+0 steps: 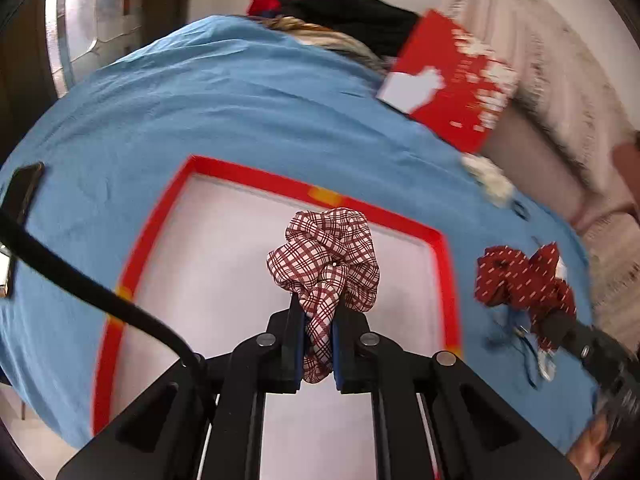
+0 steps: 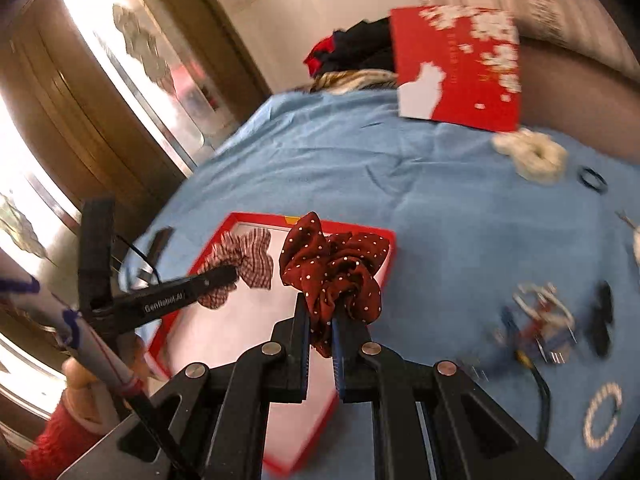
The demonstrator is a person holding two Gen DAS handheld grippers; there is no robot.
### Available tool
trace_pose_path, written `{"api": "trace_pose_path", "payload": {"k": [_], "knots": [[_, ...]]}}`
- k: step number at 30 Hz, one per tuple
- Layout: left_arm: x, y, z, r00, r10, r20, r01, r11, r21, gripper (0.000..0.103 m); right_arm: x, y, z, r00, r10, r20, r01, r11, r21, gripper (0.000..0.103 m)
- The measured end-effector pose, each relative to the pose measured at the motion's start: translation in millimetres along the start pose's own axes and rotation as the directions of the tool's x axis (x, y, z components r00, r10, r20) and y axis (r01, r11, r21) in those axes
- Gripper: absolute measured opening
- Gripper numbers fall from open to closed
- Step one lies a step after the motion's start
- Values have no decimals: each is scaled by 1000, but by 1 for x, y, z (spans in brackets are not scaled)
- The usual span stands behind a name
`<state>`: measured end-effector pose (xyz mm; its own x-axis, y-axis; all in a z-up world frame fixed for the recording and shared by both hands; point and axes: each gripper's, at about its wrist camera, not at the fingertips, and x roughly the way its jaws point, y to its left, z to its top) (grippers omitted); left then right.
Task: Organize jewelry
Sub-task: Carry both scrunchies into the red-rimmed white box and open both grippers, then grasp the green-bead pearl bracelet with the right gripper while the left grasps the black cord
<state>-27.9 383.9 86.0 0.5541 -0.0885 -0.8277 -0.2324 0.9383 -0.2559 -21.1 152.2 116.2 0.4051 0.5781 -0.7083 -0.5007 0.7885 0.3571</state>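
The left gripper [image 1: 317, 320] is clamped on a plaid scrunchie [image 1: 326, 258], which bunches above its fingertips over the white floor of the red-rimmed box [image 1: 256, 176]. The right gripper [image 2: 322, 322] pinches a dark red dotted scrunchie [image 2: 334, 268], hanging near the box's right edge, seemingly just outside it. Ahead and right of the right gripper lie a cream scrunchie [image 2: 532, 156], a black hair tie [image 2: 592, 179] and the red lid [image 2: 456, 68] on the blue cloth [image 2: 360, 168]. Risk: the right gripper lets go too early, so its scrunchie lands on the rim or cloth; fabric may also snag between the jaws on release.
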Motion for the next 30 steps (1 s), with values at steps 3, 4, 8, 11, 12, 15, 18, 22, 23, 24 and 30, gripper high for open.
{"api": "trace_pose_path", "payload": {"k": [3, 4, 8, 11, 12, 15, 18, 22, 23, 24, 30], "knots": [[21, 17, 17, 1000, 29, -12, -29, 999, -36, 11, 47, 8, 8, 998, -28, -63, 26, 999, -20, 10], [28, 21, 22, 999, 32, -18, -33, 998, -48, 12, 58, 9, 8, 996, -41, -79, 39, 999, -28, 10], [44, 36, 30, 998, 53, -35, -56, 995, -88, 17, 98, 16, 8, 986, -94, -139, 85, 994, -67, 12], [43, 41, 31, 999, 43, -22, -45, 993, -112, 31, 107, 18, 4, 981, -126, -147, 115, 990, -81, 23], [42, 42, 31, 999, 38, -16, -40, 993, -115, 36, 106, 19, 3, 981, -126, -148, 115, 990, -80, 31], [30, 44, 29, 1000, 22, 3, -21, 991, -129, 40, 92, 23, 4, 984, -127, -125, 116, 989, -93, 37], [11, 43, 24, 999, 19, 36, -14, 990, -137, 48, 68, 27, 1, 987, -138, -87, 128, 986, -111, 49], [-16, 36, 14, 996, 45, 80, -35, 992, -124, 53, 30, 24, -5, 989, -146, -37, 141, 984, -108, 51], [-23, 33, 11, 995, 54, 89, -43, 992, -117, 55, 18, 21, -8, 989, -149, -22, 146, 984, -106, 51], [-32, 29, 7, 993, 64, 102, -53, 993, -106, 58, 9, 18, -10, 988, -152, -12, 150, 983, -103, 53], [-78, -4, -21, 978, 96, 186, -93, 995, -24, 71, -59, -14, -38, 977, -208, 54, 211, 976, -58, 54]]}}
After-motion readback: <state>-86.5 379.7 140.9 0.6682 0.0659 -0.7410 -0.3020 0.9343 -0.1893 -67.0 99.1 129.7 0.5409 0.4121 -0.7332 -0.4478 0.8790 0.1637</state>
